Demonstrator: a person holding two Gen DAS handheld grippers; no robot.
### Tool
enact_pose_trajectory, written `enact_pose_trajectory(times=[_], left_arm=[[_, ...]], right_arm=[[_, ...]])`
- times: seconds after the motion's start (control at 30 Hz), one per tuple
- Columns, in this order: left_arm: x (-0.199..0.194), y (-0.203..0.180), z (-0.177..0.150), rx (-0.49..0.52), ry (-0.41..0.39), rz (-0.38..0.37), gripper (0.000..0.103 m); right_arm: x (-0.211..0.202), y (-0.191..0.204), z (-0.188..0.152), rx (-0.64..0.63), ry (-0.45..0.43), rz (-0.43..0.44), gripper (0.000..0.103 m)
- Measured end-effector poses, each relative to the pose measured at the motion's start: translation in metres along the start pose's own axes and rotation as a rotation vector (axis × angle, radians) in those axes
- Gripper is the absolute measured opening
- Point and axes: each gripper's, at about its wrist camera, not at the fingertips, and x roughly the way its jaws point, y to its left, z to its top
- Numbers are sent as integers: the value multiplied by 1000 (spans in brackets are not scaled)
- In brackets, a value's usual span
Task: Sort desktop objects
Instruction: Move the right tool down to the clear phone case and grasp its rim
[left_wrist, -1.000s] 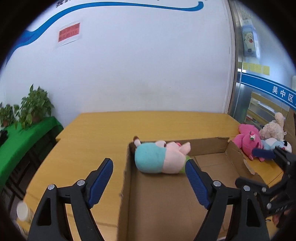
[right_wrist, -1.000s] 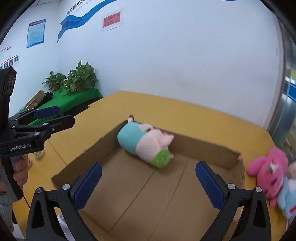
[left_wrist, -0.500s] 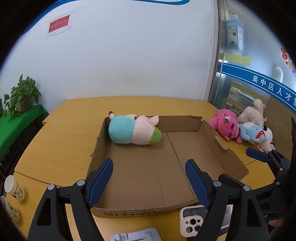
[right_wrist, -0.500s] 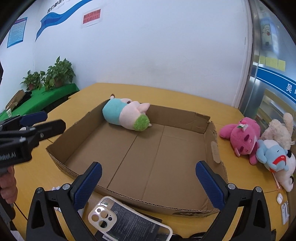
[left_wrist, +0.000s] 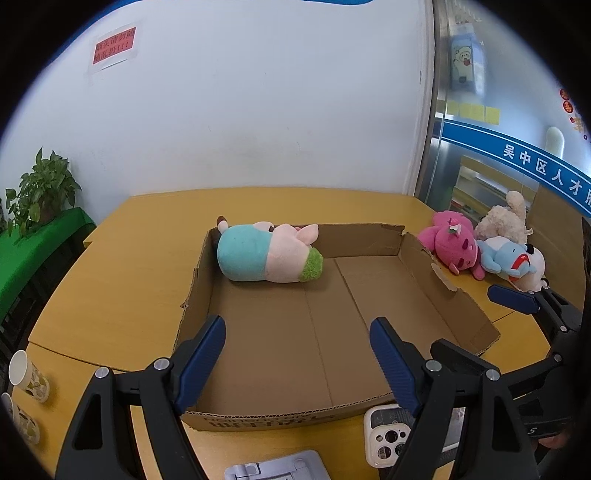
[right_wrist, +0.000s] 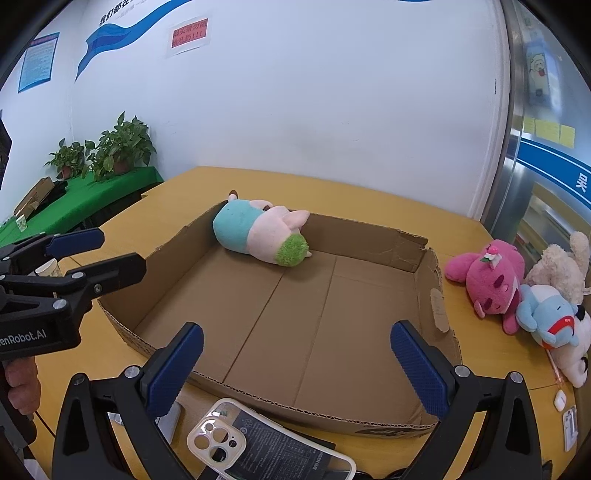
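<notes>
A shallow cardboard box (left_wrist: 380, 242) (right_wrist: 369, 242) lies on the yellow table. A teal-and-pink plush (left_wrist: 267, 253) (right_wrist: 260, 236) lies in its far left corner. A pink plush (left_wrist: 452, 243) (right_wrist: 491, 275), a cream plush (left_wrist: 504, 219) (right_wrist: 561, 266) and a blue-and-white plush (left_wrist: 511, 260) (right_wrist: 550, 321) lie on the table right of the box. A clear phone case (left_wrist: 386, 435) (right_wrist: 269, 443) lies at the box's near edge. My left gripper (left_wrist: 297, 354) is open and empty above the box's near part. My right gripper (right_wrist: 295, 365) is open and empty over the near wall.
Paper cups (left_wrist: 27, 376) stand at the table's near left edge. A grey stand (left_wrist: 277, 467) lies in front of the box. Small white items (right_wrist: 559, 400) lie near the right edge. Potted plants (right_wrist: 118, 146) stand on a green table to the left.
Both grippers have pulled back and up from the box; the whole box, the phone case and the plush toys on the right have come into view. Both stay open.
</notes>
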Motion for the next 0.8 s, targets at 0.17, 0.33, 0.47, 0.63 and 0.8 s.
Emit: enact_pose_trajectory(times=[0.17,0.33,0.47,0.63,0.8], left_arm=[[2,3,-3,-13,18,-2,81],[4,6,-9,-20,40,-15,81],[6,11,-21,-28,91,-94,81],[14,8,-43,-44,173,-229,81],[48,-2,-67,-107,306,-398,79]], right_arm=[[0,0,-1,8,-2,1,103],[-5,-7,-9,23,-8,7,103],[-16,-25,-34,26,-3,60,103],[-22,-52,-84,89,91,151,103],[-4,-68,-119,229,207,305,102]])
